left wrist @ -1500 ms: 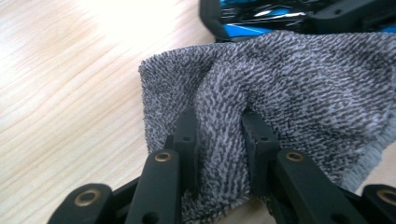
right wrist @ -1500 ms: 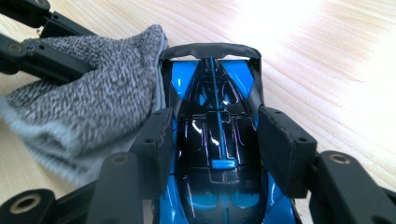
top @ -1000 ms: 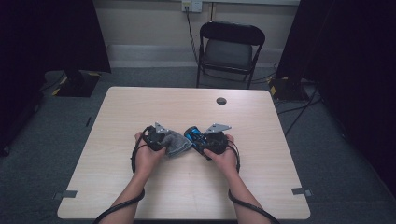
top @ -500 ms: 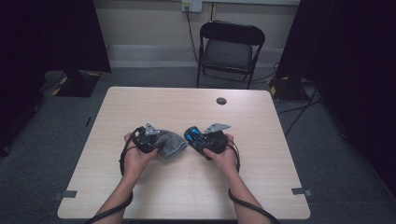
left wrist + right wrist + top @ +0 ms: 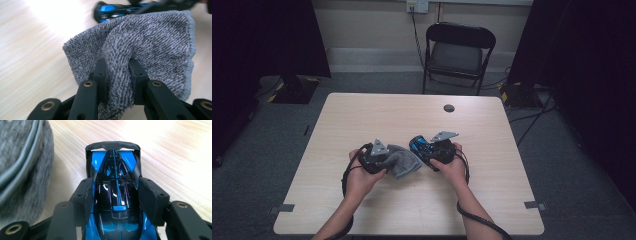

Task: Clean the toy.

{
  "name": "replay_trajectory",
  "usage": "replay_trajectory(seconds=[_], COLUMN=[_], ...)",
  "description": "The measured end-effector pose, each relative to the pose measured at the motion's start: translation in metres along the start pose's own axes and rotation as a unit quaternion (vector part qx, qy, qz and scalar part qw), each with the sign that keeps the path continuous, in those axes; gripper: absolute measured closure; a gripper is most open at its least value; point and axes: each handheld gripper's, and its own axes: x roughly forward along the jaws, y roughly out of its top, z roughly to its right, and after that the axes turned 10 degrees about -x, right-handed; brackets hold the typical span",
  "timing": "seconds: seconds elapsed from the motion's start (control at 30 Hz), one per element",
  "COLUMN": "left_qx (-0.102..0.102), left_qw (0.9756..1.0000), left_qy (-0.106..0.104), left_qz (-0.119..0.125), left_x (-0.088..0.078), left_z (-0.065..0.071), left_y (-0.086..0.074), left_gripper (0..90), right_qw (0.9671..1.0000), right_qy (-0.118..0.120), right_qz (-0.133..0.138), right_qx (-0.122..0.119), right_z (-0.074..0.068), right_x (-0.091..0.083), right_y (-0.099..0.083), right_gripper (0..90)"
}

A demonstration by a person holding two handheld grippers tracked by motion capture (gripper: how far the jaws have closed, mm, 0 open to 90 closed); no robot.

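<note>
high view: left gripper (image 5: 388,159) holds a grey cloth (image 5: 404,161) beside a blue toy car (image 5: 421,146) held by the right gripper (image 5: 428,150), above the bench (image 5: 362,115) near its middle. left gripper view: fingers (image 5: 101,72) pinch a fold of cloth; wiping looks unfinished. right gripper view: fingers (image 5: 83,197) clamp the car's sides, cloth at left.
</note>
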Motion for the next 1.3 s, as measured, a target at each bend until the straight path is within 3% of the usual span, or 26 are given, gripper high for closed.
replay_trajectory(seconds=[0.1, 0.4, 0.6, 0.8, 0.97, 1.3], left_qx=[0.005, 0.035, 0.067, 0.079, 0.069, 0.046], left_qw=[0.9998, 0.9981, 0.9954, 0.9927, 0.9932, 0.9948], left_qy=[-0.018, -0.045, -0.066, -0.086, -0.085, -0.084], left_qz=[-0.005, -0.021, -0.019, -0.029, -0.04, -0.035], left_x=[0.004, 0.018, 0.026, 0.043, 0.06, 0.067], left_z=[0.011, 0.041, 0.066, 0.084, 0.087, 0.084], left_y=[-0.004, -0.009, -0.003, 0.003, 0.003, 0.006], left_gripper=[72.0, 72.0, 72.0, 72.0, 71.7, 71.6], right_qw=[1.0, 1.0, 0.9999, 0.9999, 0.9999, 1.0], right_qy=[0.001, 0.006, 0.009, 0.011, 0.009, 0.008], right_qz=[0.0, -0.003, -0.006, -0.008, -0.007, -0.002], right_qx=[0.001, -0.002, -0.002, -0.002, -0.001, -0.002], right_z=[0.0, 0.002, 0.002, 0.003, 0.002, 0.003], right_x=[0.0, 0.001, 0.001, 0.001, 0.001, 0.001], right_y=[0.0, 0.001, 0.002, 0.003, 0.002, 0.001], right_gripper=[46.2, 46.3, 46.2, 46.2, 46.2, 46.3])
